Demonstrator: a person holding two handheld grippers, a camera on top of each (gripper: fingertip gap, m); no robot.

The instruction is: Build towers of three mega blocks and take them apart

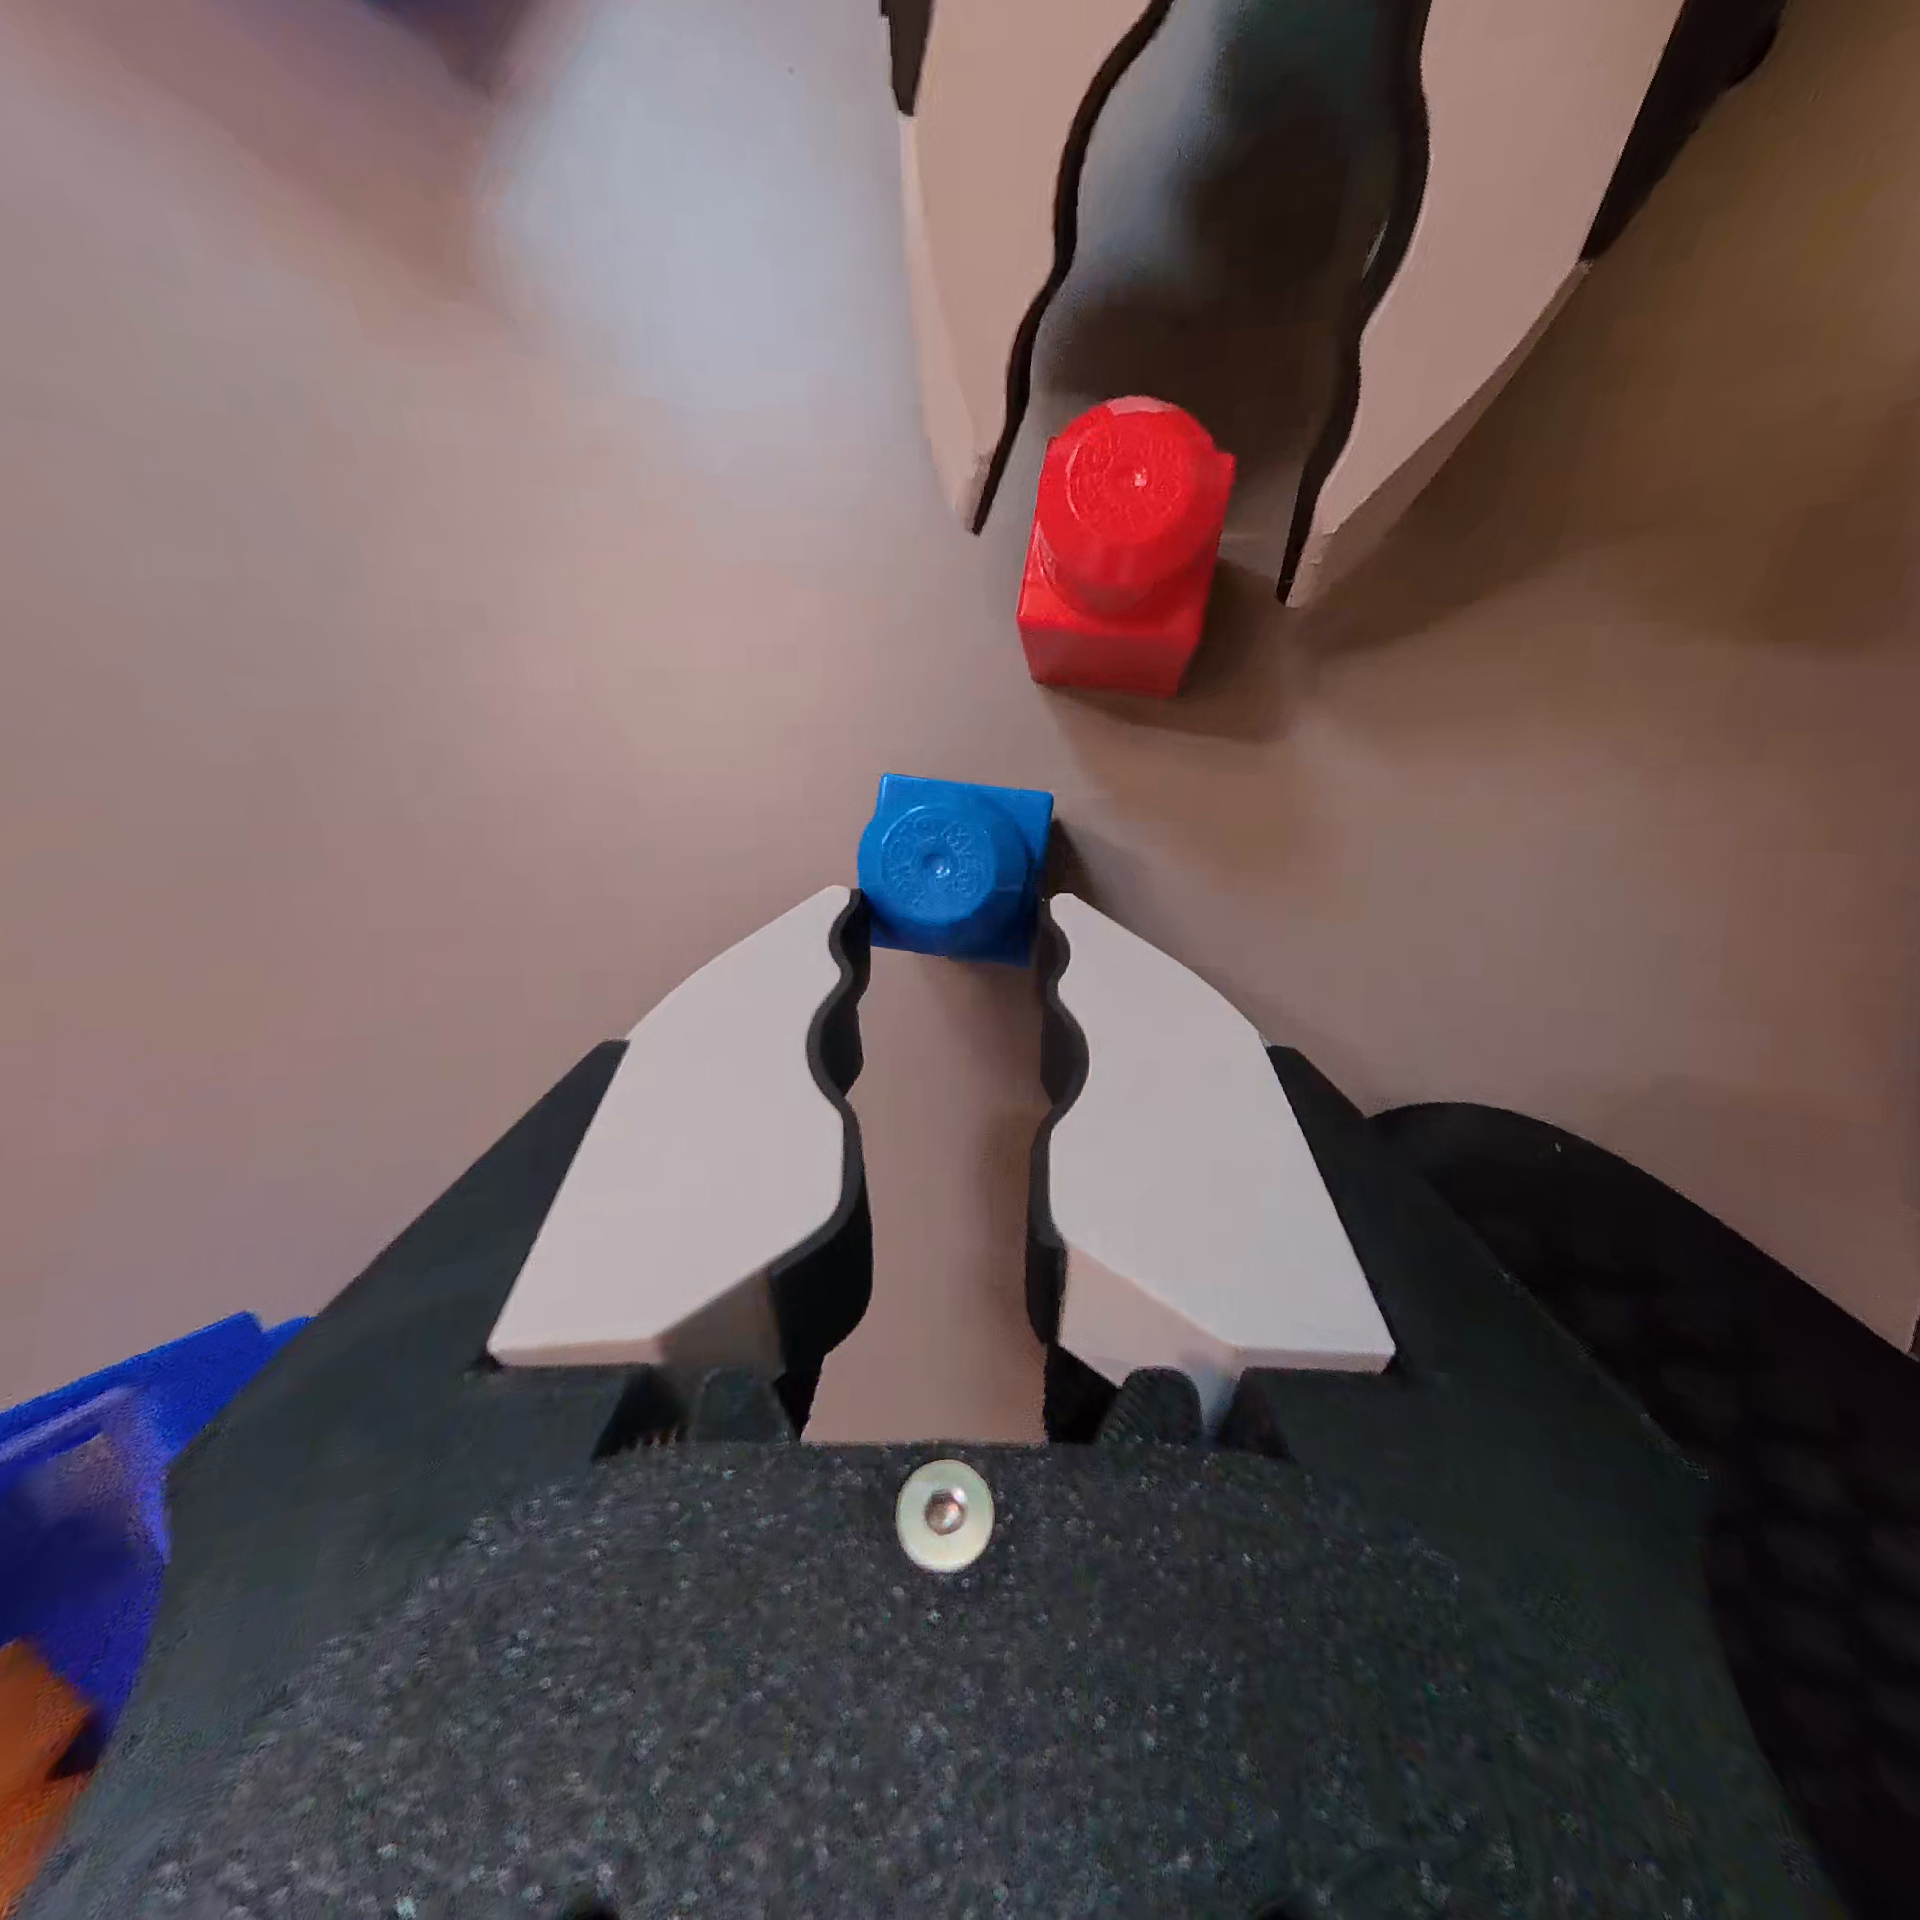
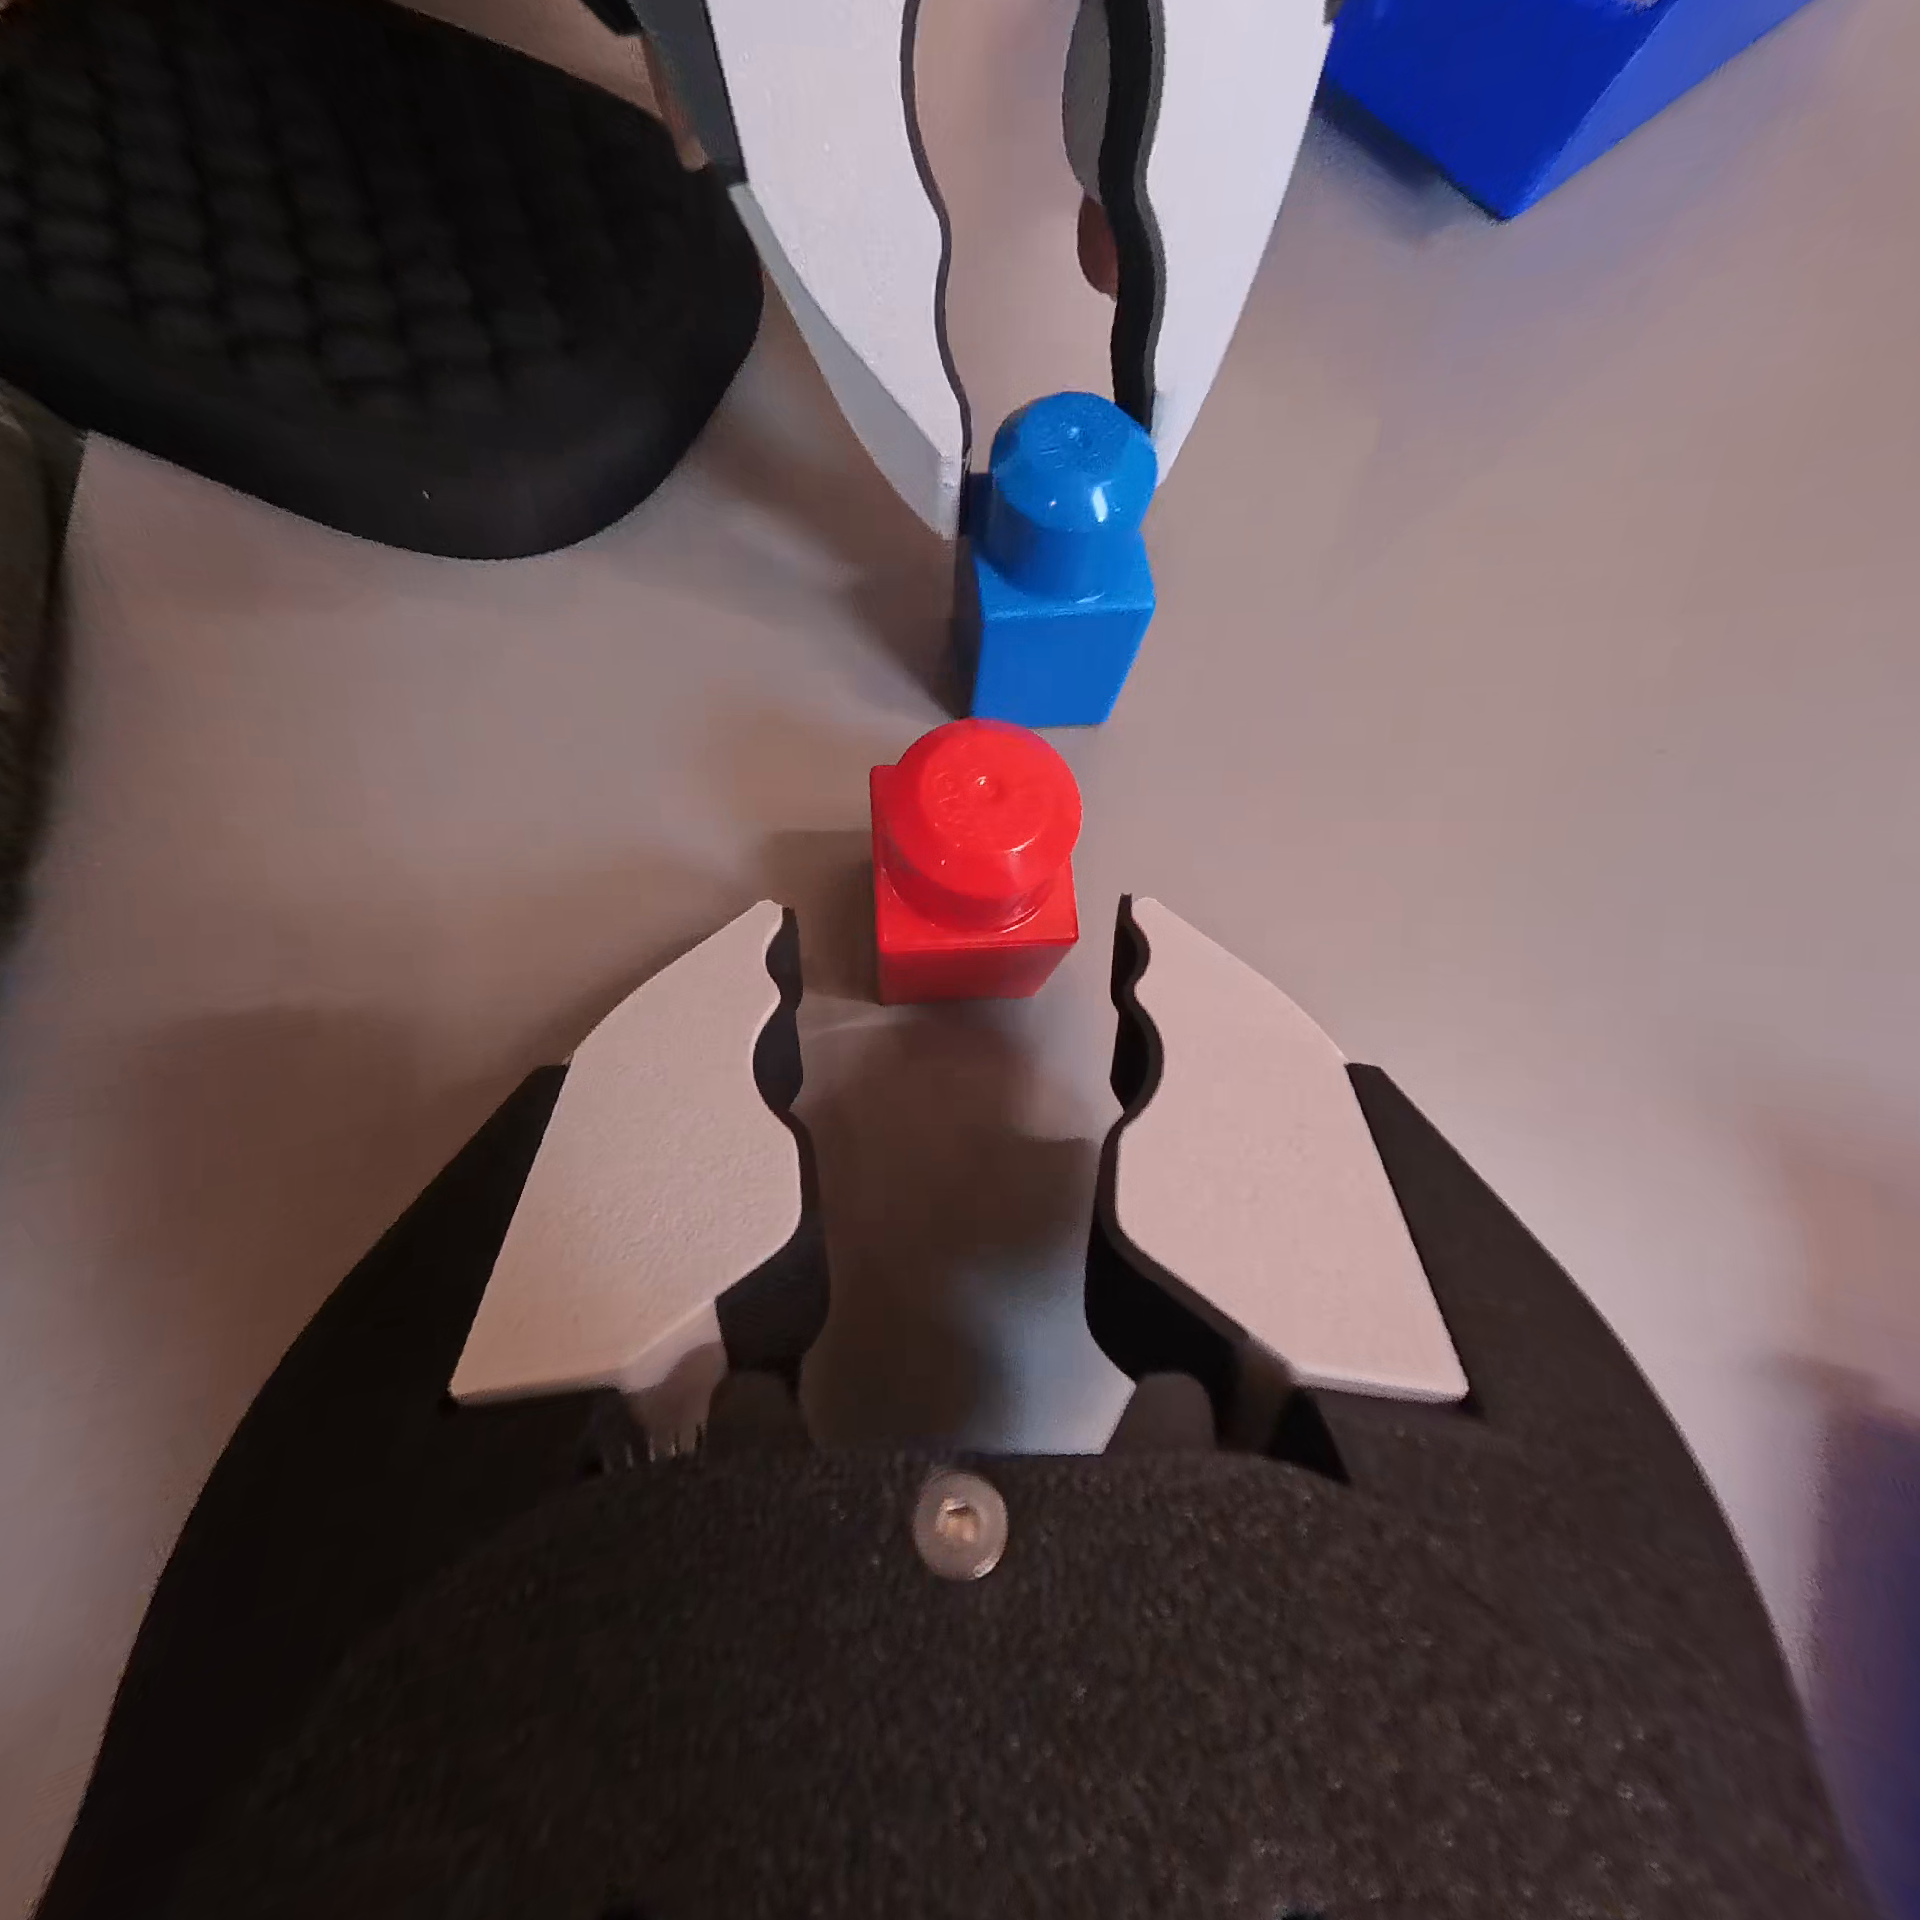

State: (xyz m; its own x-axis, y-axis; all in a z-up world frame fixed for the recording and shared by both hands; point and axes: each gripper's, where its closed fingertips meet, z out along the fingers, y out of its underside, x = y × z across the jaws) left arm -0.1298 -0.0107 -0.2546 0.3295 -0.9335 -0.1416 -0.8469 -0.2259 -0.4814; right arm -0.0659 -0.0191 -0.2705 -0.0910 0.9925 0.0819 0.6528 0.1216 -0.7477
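Note:
A blue mega block point(image 1: 951, 868) stands upright on the grey table between the fingertips of my left gripper point(image 1: 951, 914), which is shut on its sides. A red mega block point(image 2: 971, 873) stands upright just ahead of my right gripper point(image 2: 954, 906), which is open, its tips flanking the block's near edge without touching. The two blocks stand apart, a short gap between them. In the left wrist view, the right gripper point(image 1: 1132, 551) straddles the red block point(image 1: 1127, 540). In the right wrist view, the left gripper point(image 2: 1055, 447) holds the blue block point(image 2: 1060, 582).
A black mesh pad point(image 2: 364, 291) lies on the table beside the left gripper; it also shows in the left wrist view point(image 1: 1714, 1299). A blue bin point(image 2: 1558, 94) stands at the far right; it appears blurred in the left wrist view point(image 1: 104, 1455), with something orange point(image 1: 31, 1714) by it. My right fingertips sit around 8 cm from my left ones.

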